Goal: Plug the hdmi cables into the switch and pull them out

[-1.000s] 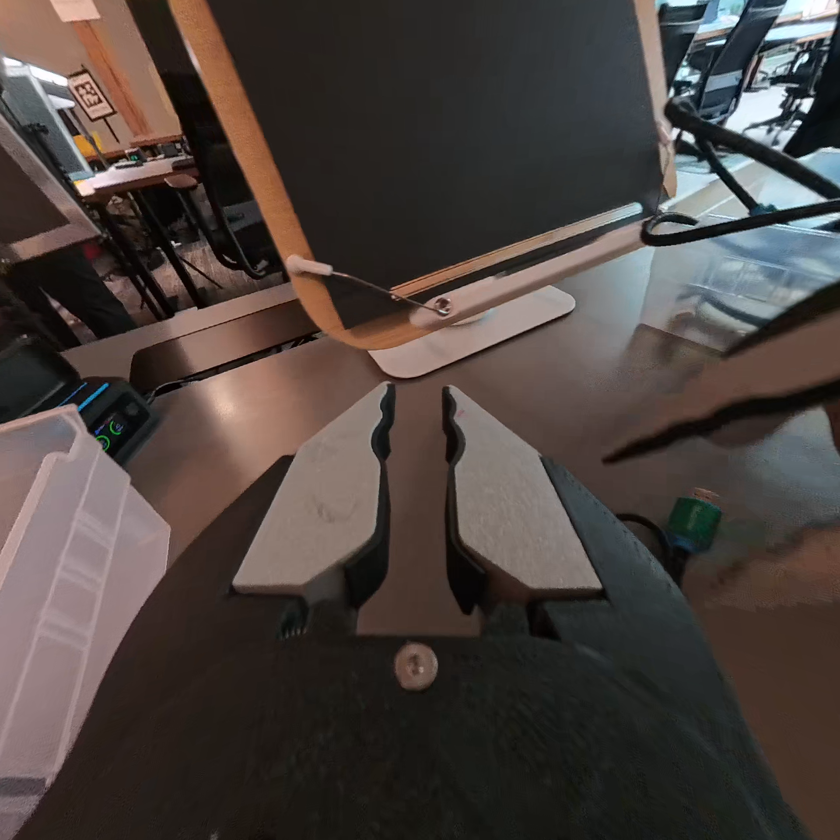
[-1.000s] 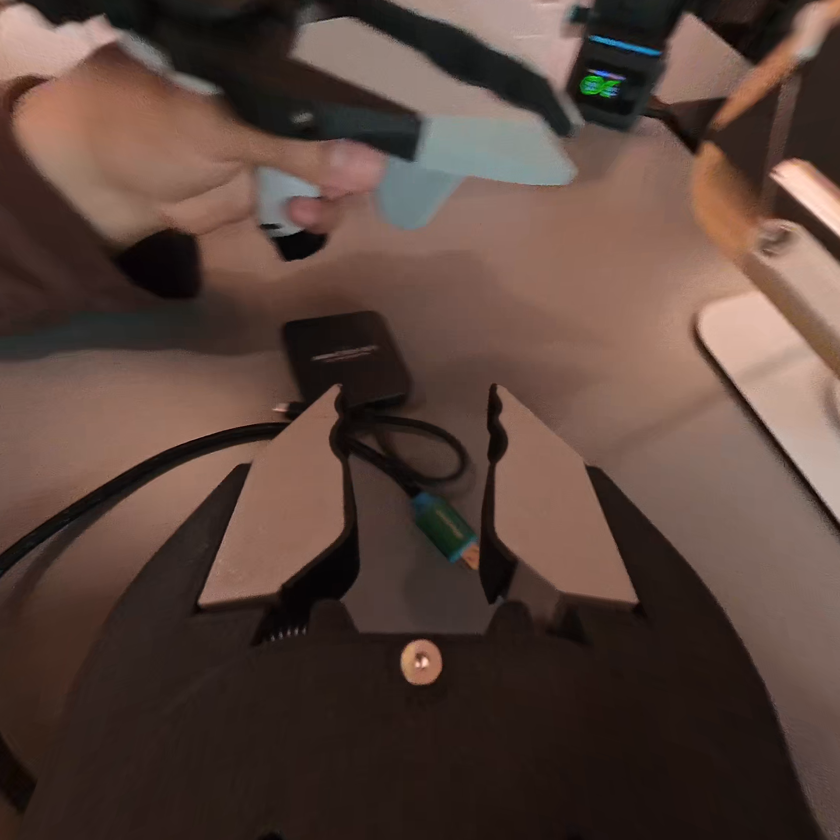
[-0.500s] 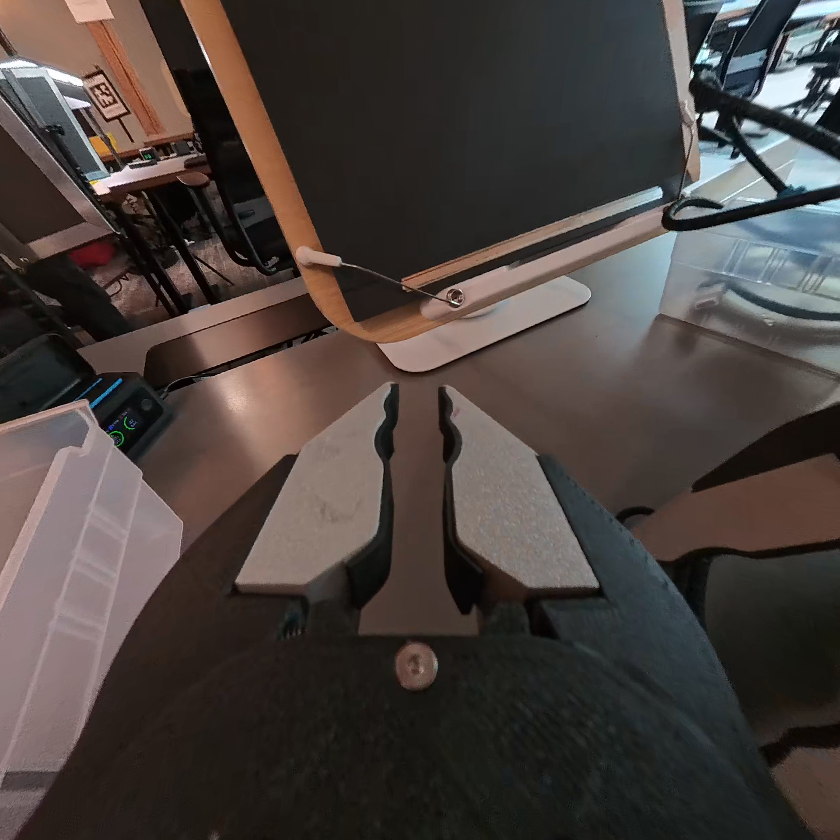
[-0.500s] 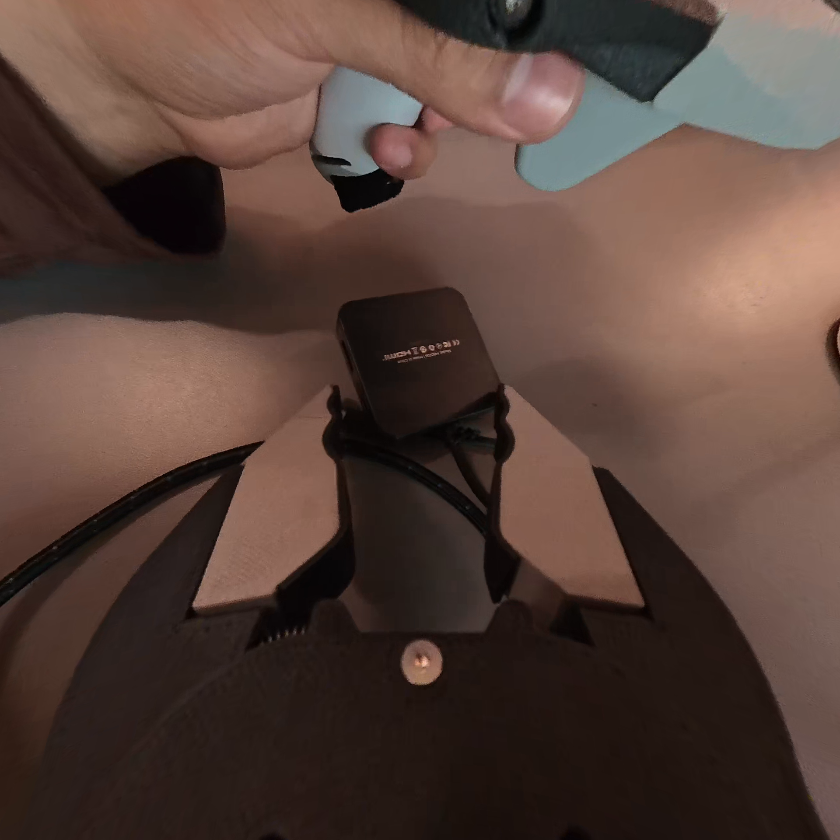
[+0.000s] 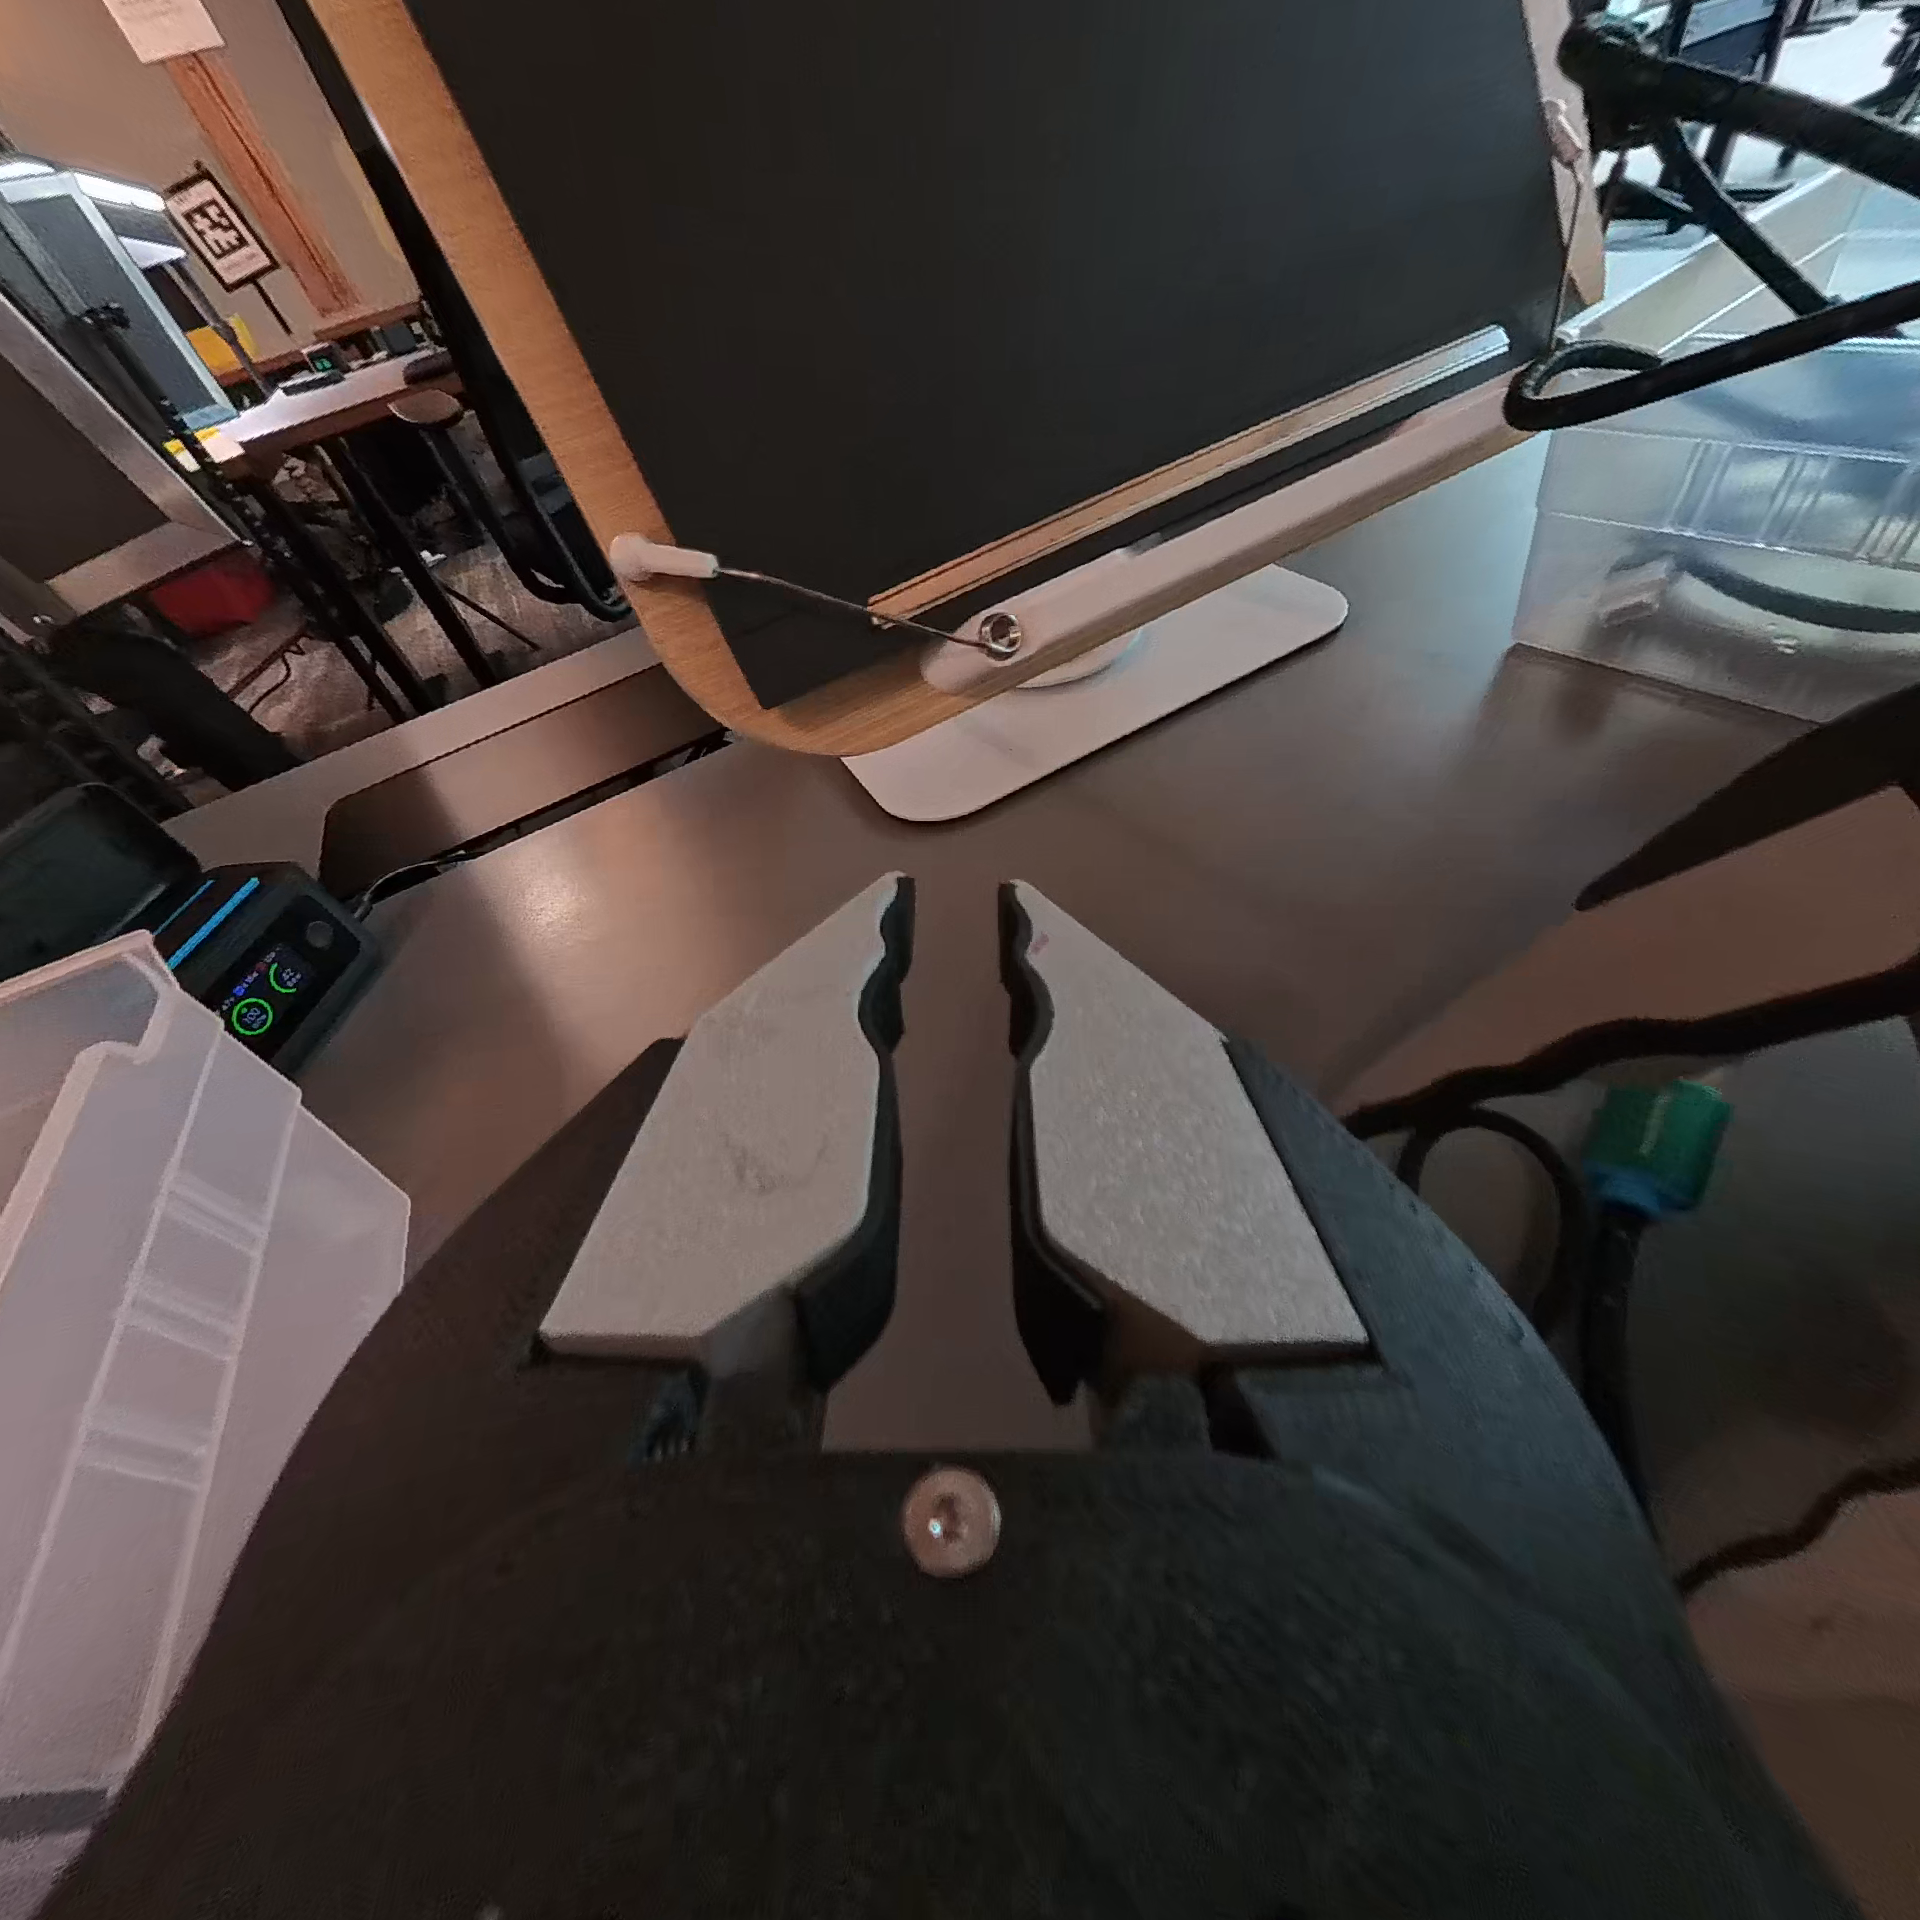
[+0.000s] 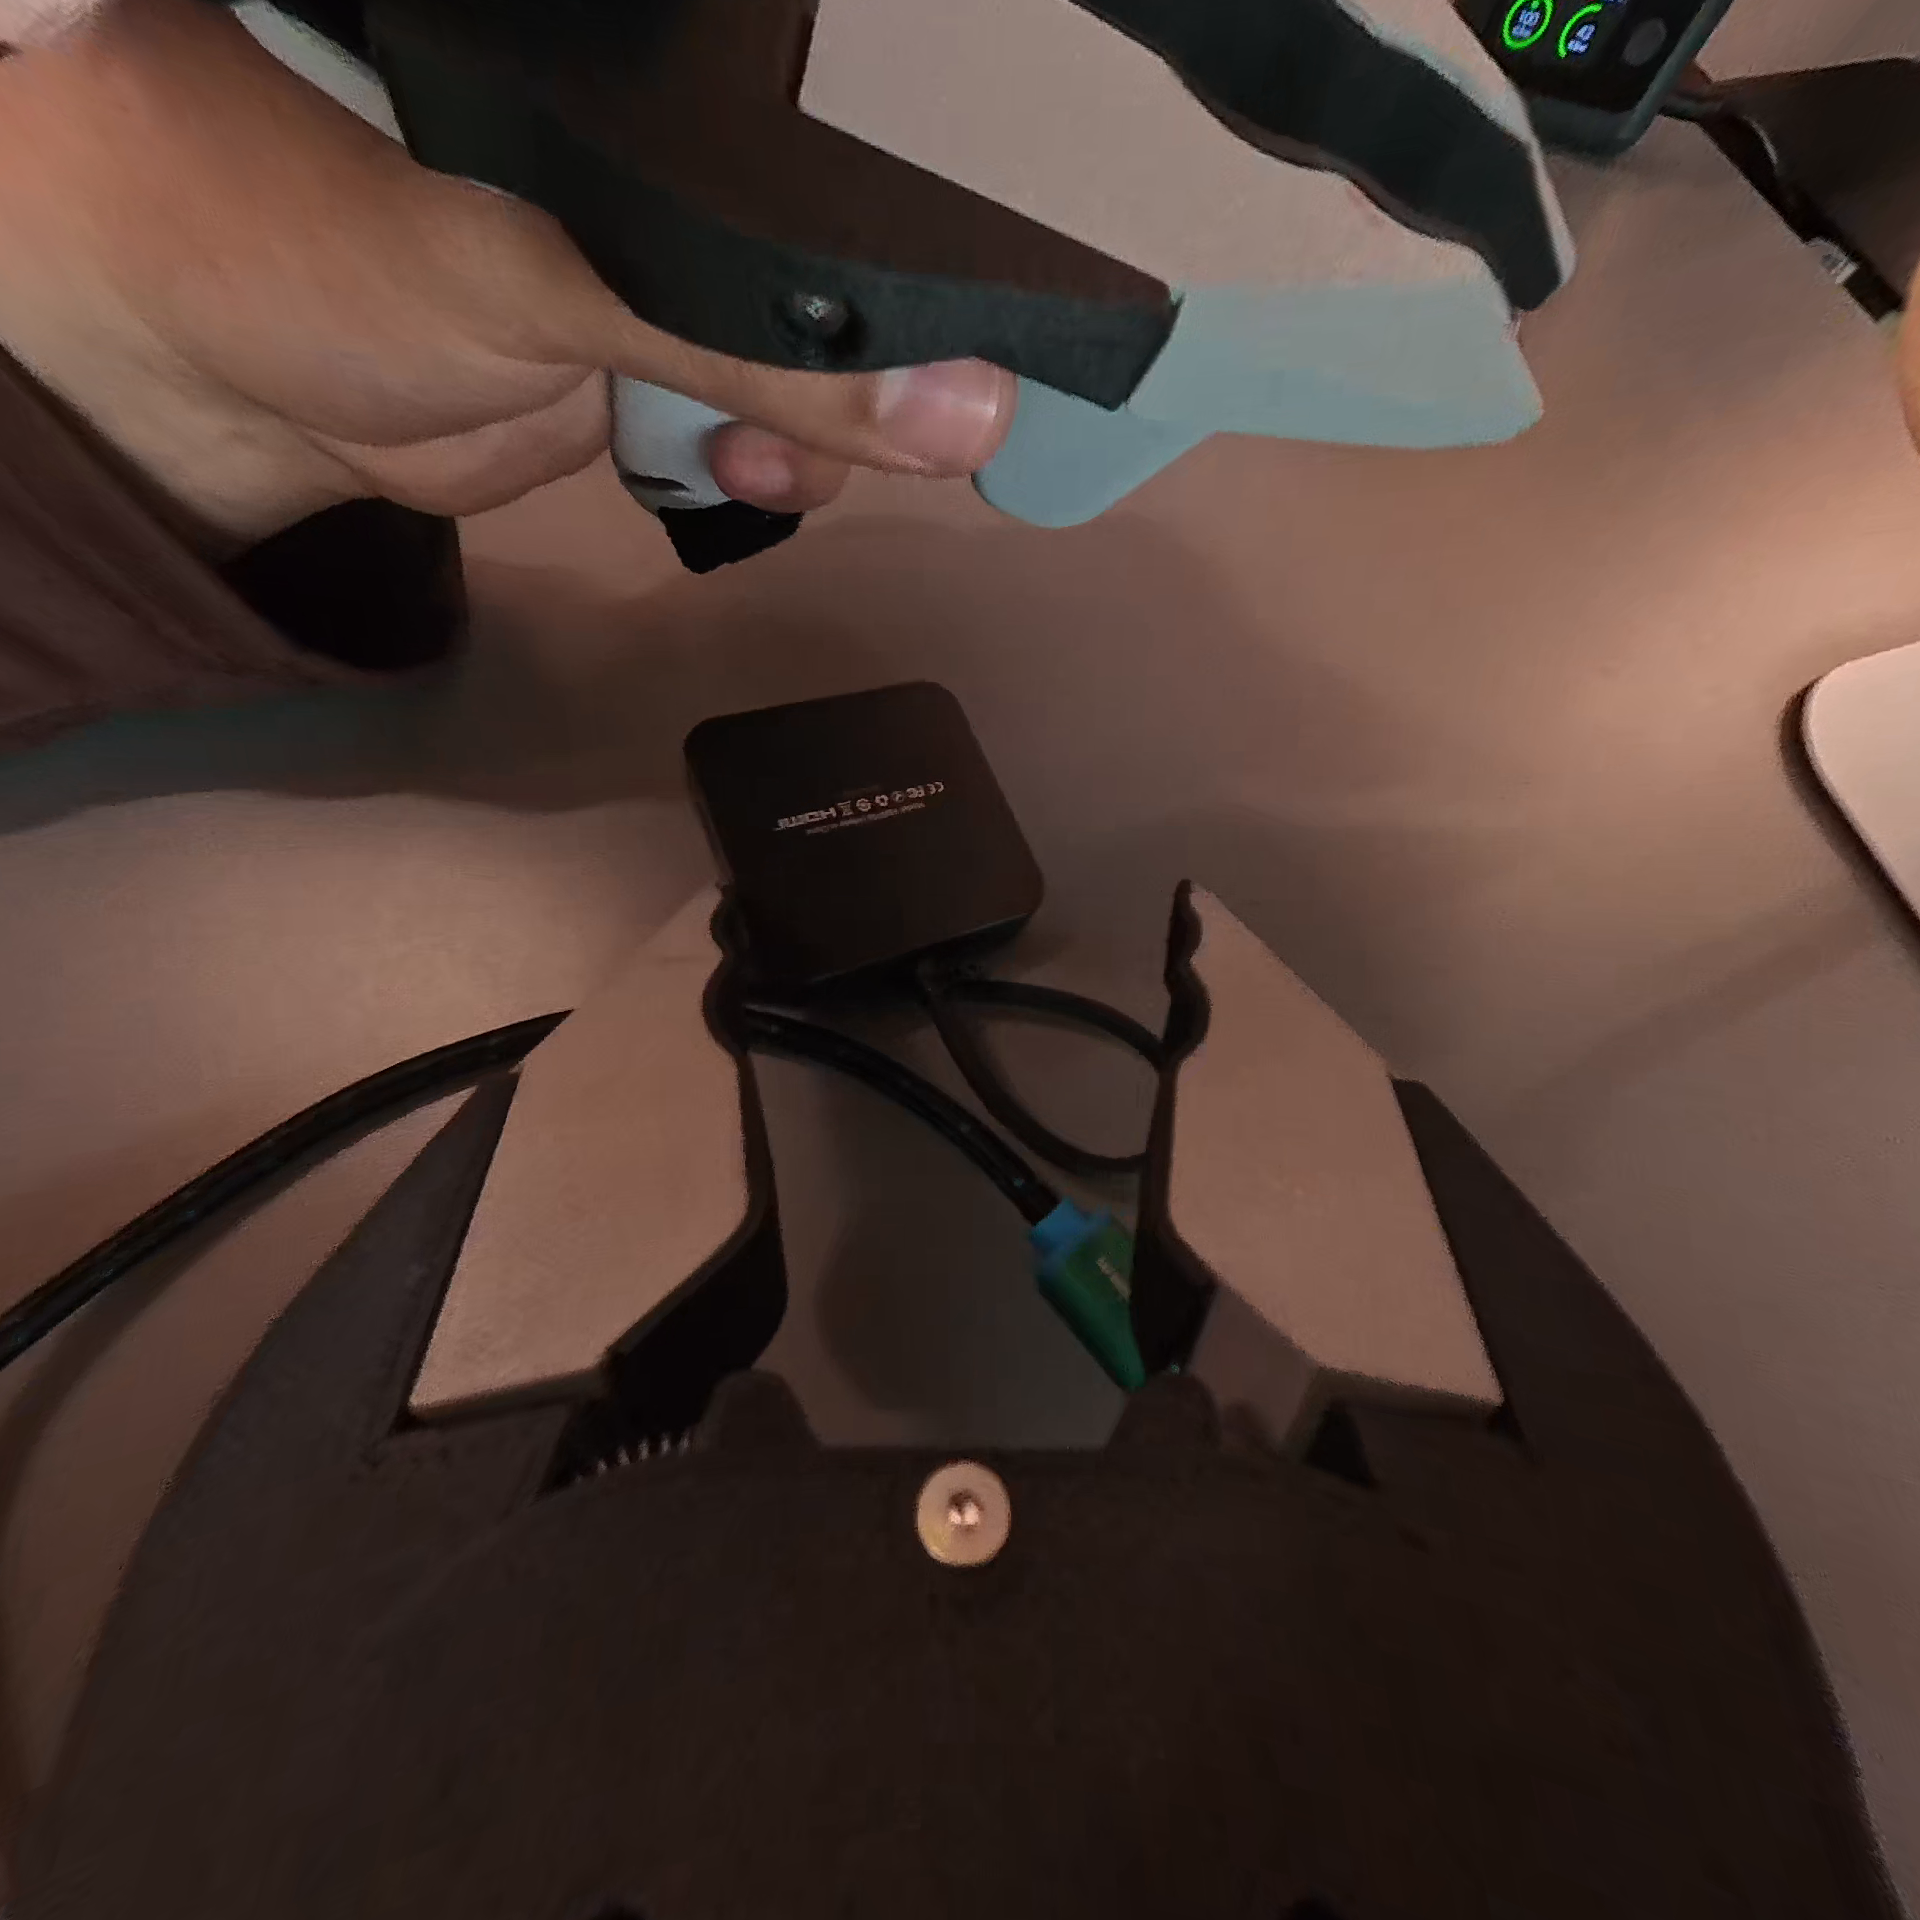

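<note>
Right gripper (image 6: 956, 1039), jaws wide, hangs over the green plug (image 6: 1091, 1288) at lower centre, below the switch (image 6: 862, 821): next, grasp the plug; left gripper (image 5: 951, 966), jaws narrow, holds nothing

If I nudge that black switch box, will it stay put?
Probably not: the switch looks small and light, lying flat on the smooth table, so it should slide. Its attached cable curls loosely and may tug it askew.

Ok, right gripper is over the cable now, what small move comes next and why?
Probably lower the right gripper and close on the green HDMI plug. The jaws stand open and empty, the plug lies loose on the table between the fingers, unplugged, near the black switch.
</note>
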Motion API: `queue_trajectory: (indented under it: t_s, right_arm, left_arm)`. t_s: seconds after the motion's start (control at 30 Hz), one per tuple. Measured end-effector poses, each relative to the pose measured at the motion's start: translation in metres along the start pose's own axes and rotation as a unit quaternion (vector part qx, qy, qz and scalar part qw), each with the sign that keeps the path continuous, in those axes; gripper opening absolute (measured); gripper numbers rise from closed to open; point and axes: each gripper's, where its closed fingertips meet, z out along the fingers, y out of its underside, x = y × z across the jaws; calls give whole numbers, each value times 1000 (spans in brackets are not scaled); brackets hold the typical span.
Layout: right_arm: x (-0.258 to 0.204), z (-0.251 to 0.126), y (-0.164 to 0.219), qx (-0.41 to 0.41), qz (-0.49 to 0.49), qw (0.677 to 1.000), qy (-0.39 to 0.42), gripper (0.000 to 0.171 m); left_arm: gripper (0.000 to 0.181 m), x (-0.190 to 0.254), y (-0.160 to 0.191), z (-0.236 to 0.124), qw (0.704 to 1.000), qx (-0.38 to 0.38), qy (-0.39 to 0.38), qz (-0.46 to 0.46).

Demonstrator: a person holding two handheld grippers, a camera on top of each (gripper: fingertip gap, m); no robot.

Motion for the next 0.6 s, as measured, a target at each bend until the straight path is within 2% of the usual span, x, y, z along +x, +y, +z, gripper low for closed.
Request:
queue_trajectory:
  t_s: [0.17, 0.3, 0.33, 0.37, 0.43, 0.6]
  right_arm:
    - [-15, 15, 3, -26, -32, 999, -34, 66]
    - [-16, 22, 0, -28, -67, 997, -11, 61]
    - [-17, 20, -2, -27, -64, 997, -15, 50]
    - [-14, 16, -7, -18, -57, 998, -9, 38]
    - [2, 5, -13, 5, -31, 999, 18, 24]
    - [33, -25, -11, 52, 79, 995, -15, 15]
  left_arm:
    - [17, 8, -1, -3, 1000, -7, 29, 5]
    - [18, 10, 4, -5, 998, -23, 46, 28]
    - [19, 9, 7, -5, 998, -28, 47, 42]
    - [19, 7, 10, -6, 997, -33, 44, 58]
    - [19, -1, 14, -9, 995, -41, 28, 89]
    - [20, -17, 22, -17, 993, -45, 17, 107]
